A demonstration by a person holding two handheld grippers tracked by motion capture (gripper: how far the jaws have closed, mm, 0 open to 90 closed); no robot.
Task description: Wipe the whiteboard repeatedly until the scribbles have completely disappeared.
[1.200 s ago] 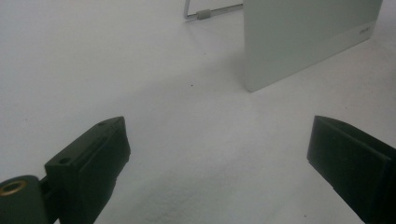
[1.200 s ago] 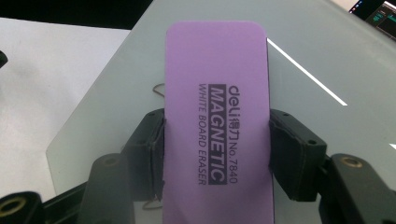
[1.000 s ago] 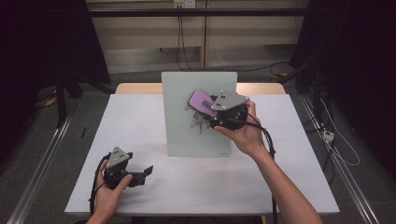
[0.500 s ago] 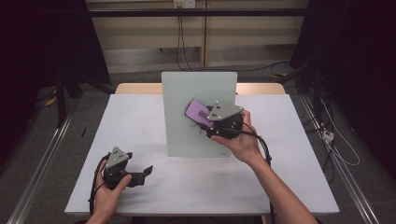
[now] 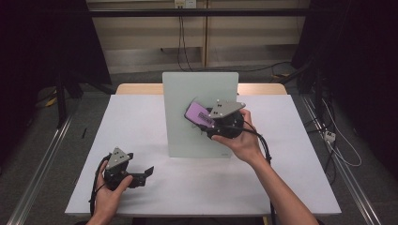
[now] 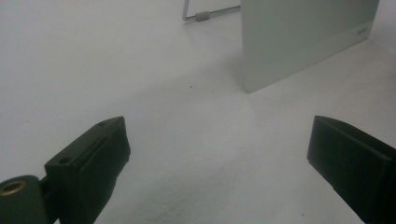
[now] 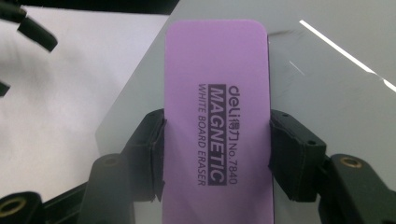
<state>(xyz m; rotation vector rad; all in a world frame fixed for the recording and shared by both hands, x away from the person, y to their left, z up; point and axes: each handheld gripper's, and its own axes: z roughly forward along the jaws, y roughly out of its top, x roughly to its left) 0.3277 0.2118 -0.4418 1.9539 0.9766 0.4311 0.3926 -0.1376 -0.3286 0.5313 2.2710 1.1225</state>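
High view, left to right: the left gripper (image 5: 136,176) rests low on the white table (image 5: 141,122) at the near-left corner, held in the person's left hand (image 5: 110,194). Its jaws stand apart with nothing between them. Left gripper view confirms this: both black jaws are wide apart over bare table, with the lower corner of the whiteboard (image 6: 303,37) well ahead and to the right, and a thin wire stand leg (image 6: 205,14) beside it.

Centre: the whiteboard (image 5: 187,93) stands upright on the table, its face toward the person.

Right of centre: the right gripper (image 5: 206,123) is held in the right hand (image 5: 237,140) up against the board face. Its jaws are clamped on the purple eraser (image 5: 199,114), which sticks out from the jaws toward the upper left, tilted.

Right gripper view: the eraser (image 7: 217,116) sits lengthwise between the jaws, one pad pressing on each long edge at about mid-length, so roughly half of it projects beyond the fingertips (image 7: 149,154). The printed side faces the camera. Behind it lies the grey board surface (image 7: 336,84); the underside appears to rest flat on the board, though contact itself is hidden by the eraser body.
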